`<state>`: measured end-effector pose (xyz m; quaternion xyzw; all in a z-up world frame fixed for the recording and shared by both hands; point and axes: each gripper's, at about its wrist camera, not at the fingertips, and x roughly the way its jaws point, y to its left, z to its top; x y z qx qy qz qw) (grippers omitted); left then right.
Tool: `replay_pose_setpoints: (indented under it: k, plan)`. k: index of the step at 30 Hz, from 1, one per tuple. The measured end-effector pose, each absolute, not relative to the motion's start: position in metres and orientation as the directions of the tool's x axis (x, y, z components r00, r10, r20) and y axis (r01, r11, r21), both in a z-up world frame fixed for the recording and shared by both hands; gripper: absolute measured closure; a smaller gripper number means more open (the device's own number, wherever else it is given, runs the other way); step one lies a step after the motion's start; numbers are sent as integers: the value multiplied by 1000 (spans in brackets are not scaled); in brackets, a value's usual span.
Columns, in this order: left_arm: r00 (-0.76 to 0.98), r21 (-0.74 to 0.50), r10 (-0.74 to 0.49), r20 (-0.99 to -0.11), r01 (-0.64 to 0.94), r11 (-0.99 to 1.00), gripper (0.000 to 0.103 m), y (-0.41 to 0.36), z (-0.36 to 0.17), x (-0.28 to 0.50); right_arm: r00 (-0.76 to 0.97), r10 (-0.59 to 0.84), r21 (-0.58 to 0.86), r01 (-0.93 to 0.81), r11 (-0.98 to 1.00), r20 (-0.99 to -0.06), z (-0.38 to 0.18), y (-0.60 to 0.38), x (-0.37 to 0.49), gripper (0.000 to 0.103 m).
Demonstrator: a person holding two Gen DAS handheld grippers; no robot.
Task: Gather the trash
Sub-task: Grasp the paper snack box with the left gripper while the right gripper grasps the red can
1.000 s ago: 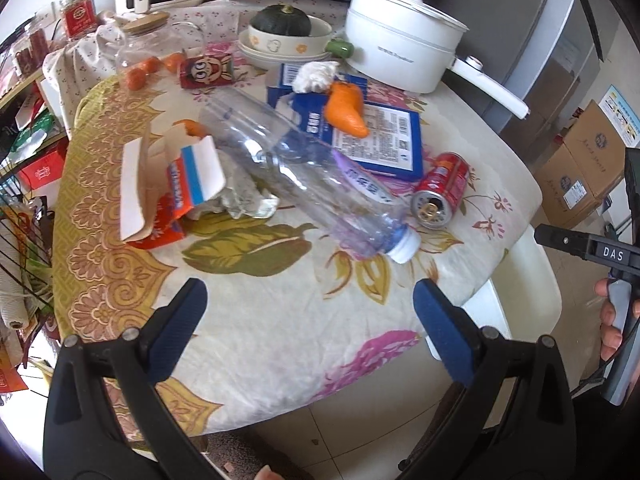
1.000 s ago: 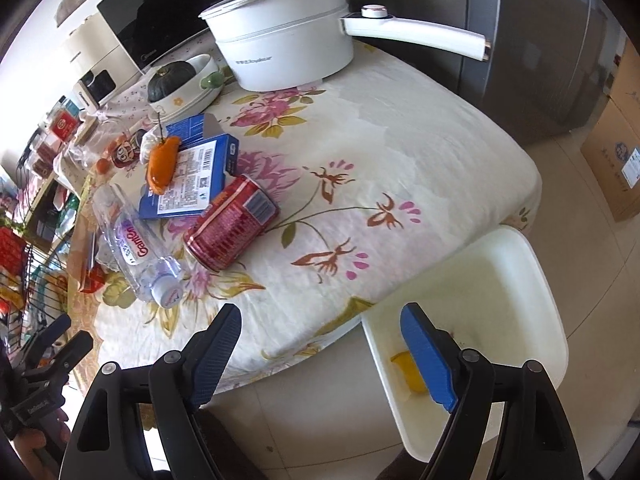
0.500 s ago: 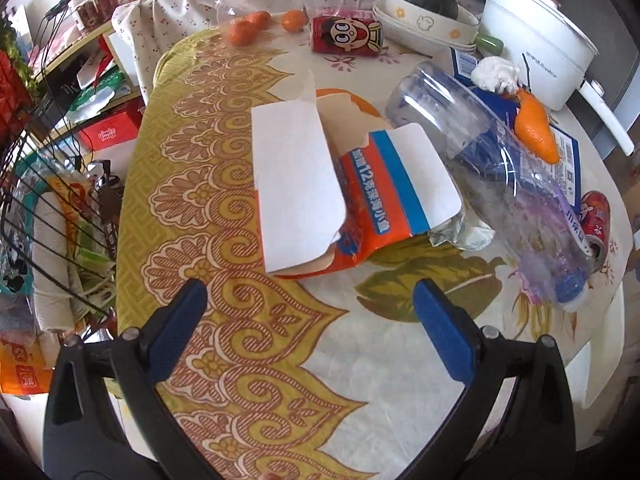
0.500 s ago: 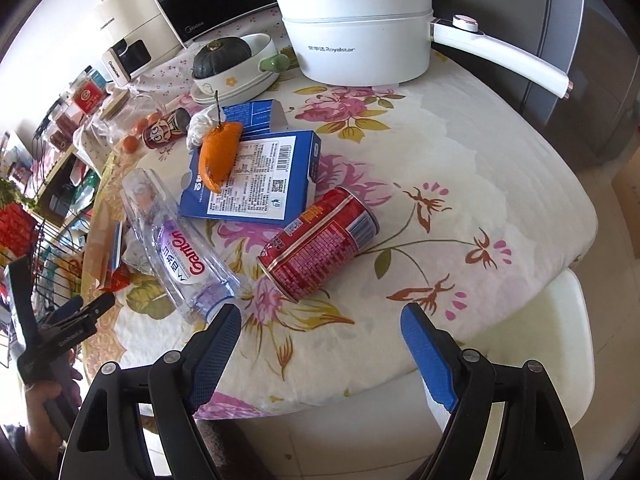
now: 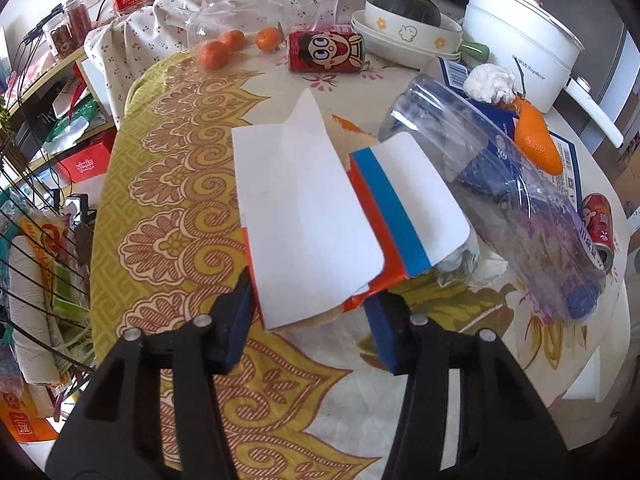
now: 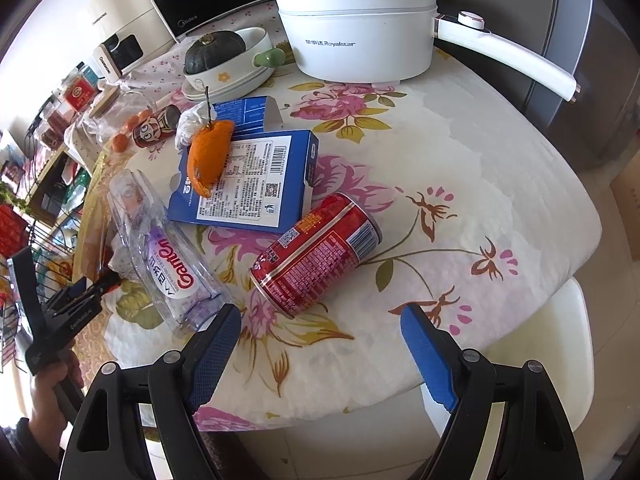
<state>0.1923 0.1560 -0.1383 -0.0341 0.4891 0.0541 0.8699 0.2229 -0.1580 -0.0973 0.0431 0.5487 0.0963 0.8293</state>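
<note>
A torn orange, blue and white carton [image 5: 320, 208] lies on the table with its flaps open. My left gripper [image 5: 310, 300] is closing on the carton's near end, and both pads touch its sides. Beside the carton lie a crushed clear bottle [image 5: 500, 184], a tissue wad [image 5: 490, 84] and an orange peel [image 5: 534, 140]. My right gripper [image 6: 320, 312] hangs open just in front of a red can [image 6: 316, 252] lying on its side, with nothing between its fingers. A blue box [image 6: 248, 176] sits behind the can. The left gripper [image 6: 76, 300] shows at the far left, held by a hand.
At the back stand a white pot [image 6: 360, 20] with a long handle, a bowl holding a dark squash [image 6: 216, 54], a glass jar [image 5: 248, 8], tangerines [image 5: 214, 54] and a cartoon can [image 5: 326, 52]. A white chair [image 6: 540, 352] sits below the table edge. A wire rack [image 5: 32, 240] is at the left.
My left gripper swung left from the bottle to the carton, came down, and its jaws narrowed onto the carton's end. My right gripper moved from the table's corner toward the red can, still open.
</note>
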Motion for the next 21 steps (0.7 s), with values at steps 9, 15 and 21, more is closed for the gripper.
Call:
replay_pose_setpoints:
  k: [9, 15, 21]
  plan:
    - [556, -77, 13, -831, -139, 987, 62, 164, -114, 172, 385, 210, 183, -106, 977, -899, -103, -148, 231, 20]
    - [577, -129, -27, -816, -136, 982, 68, 165, -97, 157, 346, 259, 287, 32, 957, -902, -125, -159, 249, 20]
    - [598, -174, -34, -801, -177, 969, 70, 173, -86, 147, 337, 319, 383, 142, 913, -886, -143, -166, 260, 29]
